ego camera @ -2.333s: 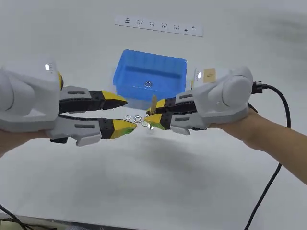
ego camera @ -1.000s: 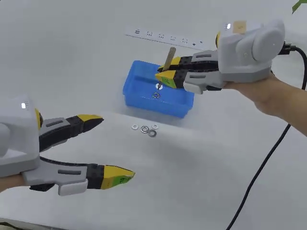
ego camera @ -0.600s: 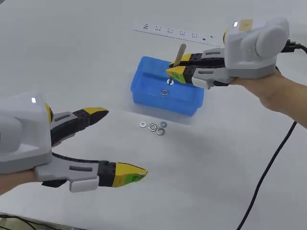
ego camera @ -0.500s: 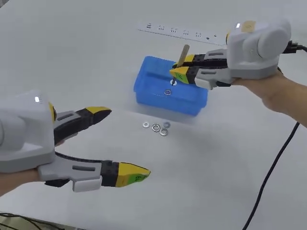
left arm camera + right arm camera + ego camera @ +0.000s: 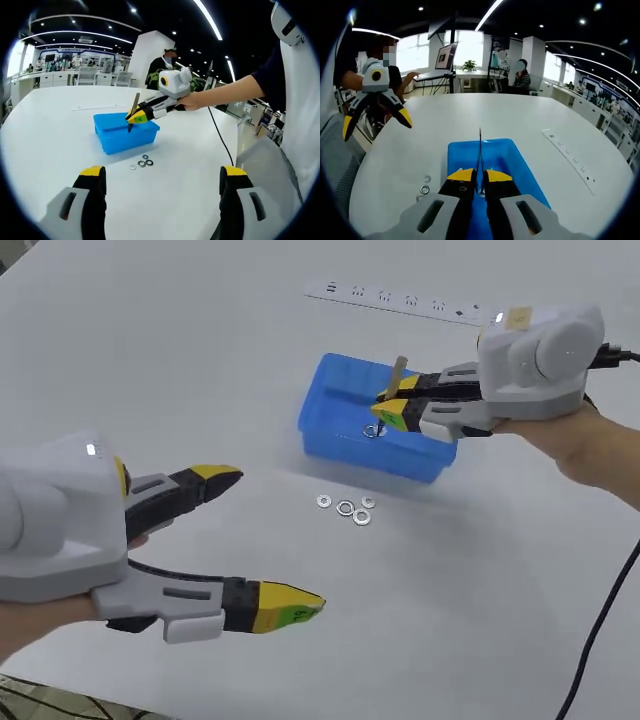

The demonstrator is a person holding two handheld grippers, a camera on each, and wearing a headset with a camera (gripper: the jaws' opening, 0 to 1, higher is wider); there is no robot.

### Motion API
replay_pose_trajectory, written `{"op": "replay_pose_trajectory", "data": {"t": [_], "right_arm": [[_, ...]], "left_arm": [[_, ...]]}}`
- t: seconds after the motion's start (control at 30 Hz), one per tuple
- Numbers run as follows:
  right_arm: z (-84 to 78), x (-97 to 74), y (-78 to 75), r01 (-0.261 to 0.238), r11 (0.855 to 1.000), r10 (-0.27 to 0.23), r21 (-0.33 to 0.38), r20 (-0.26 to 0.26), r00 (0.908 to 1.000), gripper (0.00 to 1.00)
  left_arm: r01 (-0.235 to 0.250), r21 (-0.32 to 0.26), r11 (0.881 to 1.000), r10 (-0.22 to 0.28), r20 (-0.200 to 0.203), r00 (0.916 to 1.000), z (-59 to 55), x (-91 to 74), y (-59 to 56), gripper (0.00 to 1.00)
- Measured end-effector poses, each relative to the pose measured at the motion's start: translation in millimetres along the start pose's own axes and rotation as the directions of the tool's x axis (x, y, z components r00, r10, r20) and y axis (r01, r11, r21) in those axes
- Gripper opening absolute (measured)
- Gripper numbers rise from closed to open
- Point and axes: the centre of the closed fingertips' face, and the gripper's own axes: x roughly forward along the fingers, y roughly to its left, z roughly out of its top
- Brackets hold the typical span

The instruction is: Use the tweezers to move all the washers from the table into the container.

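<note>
Right gripper [image 5: 395, 412] is clenched on the tweezers [image 5: 399, 368], tips pointing down into the blue container [image 5: 330, 435] so any drop lands inside. Four washers [image 5: 346, 508] lie on the table [image 5: 200, 340] at its 6 o'clock. Left gripper [image 5: 265, 540] hangs spread (idle, clear of work).

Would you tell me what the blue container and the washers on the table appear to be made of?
The container looks like plastic: uniform blue, moulded walls. The washers are probably metal: small silvery rings with a dull shine.
</note>
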Motion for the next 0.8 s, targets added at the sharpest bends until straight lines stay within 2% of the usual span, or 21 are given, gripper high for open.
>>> {"op": "replay_pose_trajectory", "data": {"t": [0.33, 0.57, 0.7, 0.8], "right_arm": [[2.0, -4.6, -3.5, 0.021, 1.0, -0.021, 0.011, 0.006, 0.9998, 0.09], [4.7, -5.9, -2.0, 0.019, 1.0, -0.019, -0.003, 0.003, 0.9998, 0.08], [9.1, -7.0, 2.3, 0.014, 1.0, -0.014, -0.021, 0.0, 0.9999, 0.07], [11.5, -7.5, 5.0, 0.012, 0.999, -0.012, -0.033, -0.003, 0.9999, 0.07]], "left_arm": [[0.007, 0.012, 1.0, -0.007, -0.003, 1.0, 2.5, 3.3, -3.0, 0.99], [0.005, 0.019, 1.0, -0.005, 0.001, 1.0, 6.5, 4.4, -0.5, 0.99], [-0.004, 0.034, 0.999, 0.003, 0.019, 0.9998, 18.3, 9.0, 5.7, 0.98], [-0.003, 0.05, 0.999, 0.001, 0.047, 0.9989, 33.1, 17.5, 11.3, 0.98]]}}
